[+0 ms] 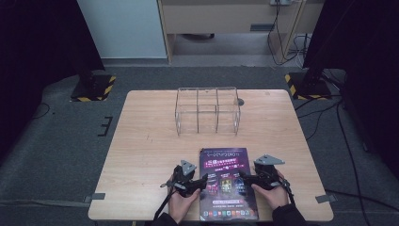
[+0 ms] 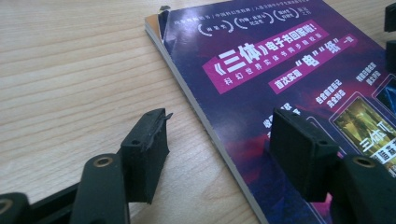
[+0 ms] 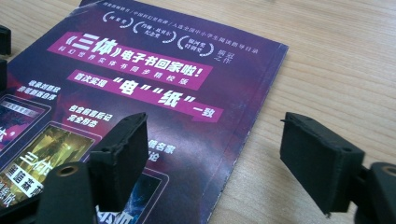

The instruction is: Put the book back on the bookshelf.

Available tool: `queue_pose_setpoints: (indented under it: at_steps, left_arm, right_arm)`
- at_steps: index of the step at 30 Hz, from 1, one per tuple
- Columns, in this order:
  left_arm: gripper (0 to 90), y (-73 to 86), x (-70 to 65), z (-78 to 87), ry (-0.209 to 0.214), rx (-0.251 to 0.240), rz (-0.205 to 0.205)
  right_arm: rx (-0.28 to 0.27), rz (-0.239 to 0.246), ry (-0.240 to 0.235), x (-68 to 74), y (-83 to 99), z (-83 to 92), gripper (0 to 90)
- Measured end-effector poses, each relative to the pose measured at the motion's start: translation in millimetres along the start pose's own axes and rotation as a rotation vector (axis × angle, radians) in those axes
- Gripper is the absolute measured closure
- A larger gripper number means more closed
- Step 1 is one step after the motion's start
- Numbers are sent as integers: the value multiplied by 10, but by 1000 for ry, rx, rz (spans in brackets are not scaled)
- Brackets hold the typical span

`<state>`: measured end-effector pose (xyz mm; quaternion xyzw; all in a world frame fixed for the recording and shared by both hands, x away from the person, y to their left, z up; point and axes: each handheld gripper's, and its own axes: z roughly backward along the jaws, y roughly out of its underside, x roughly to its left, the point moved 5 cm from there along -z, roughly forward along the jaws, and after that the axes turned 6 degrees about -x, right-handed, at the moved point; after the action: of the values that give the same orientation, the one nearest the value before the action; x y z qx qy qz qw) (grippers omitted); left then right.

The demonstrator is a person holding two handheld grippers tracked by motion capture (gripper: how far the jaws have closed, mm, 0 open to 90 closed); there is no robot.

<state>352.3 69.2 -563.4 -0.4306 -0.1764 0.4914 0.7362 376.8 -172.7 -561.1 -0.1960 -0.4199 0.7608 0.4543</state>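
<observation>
Lay flat near the table's (image 1: 141, 141) front edge: purple book (image 1: 228, 183). Straddled its side edges, jaws wide, gripping nothing: left gripper (image 2: 219, 140), right gripper (image 3: 215, 154). Probably pre-grasp; next, closing together.

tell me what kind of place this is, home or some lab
Most likely a lab or recording studio set up for handling trials, not a home. A lone wooden table stands on grey carpet between stands with hazard-striped bases, cables trail over the floor, and just a magazine and a clear acrylic rack are laid out.
</observation>
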Motion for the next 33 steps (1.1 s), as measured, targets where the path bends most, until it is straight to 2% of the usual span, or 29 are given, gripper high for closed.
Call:
queue_pose_setpoints:
  at_steps: [17,26,29,33]
  left_arm:
    - [391,-8,-66,-59,9,-26,33]
    - [389,-17,-127,-99,18,-34,40]
    - [356,-18,-147,-107,10,-31,35]
    - [338,-24,-151,-116,12,-40,61]
  right_arm:
    - [-4,-33,-38,59,42,-58,321]
    - [-13,-27,-27,78,49,-63,319]
    - [-14,-28,-25,84,52,-61,317]
    - [-15,-31,-22,86,53,-62,318]
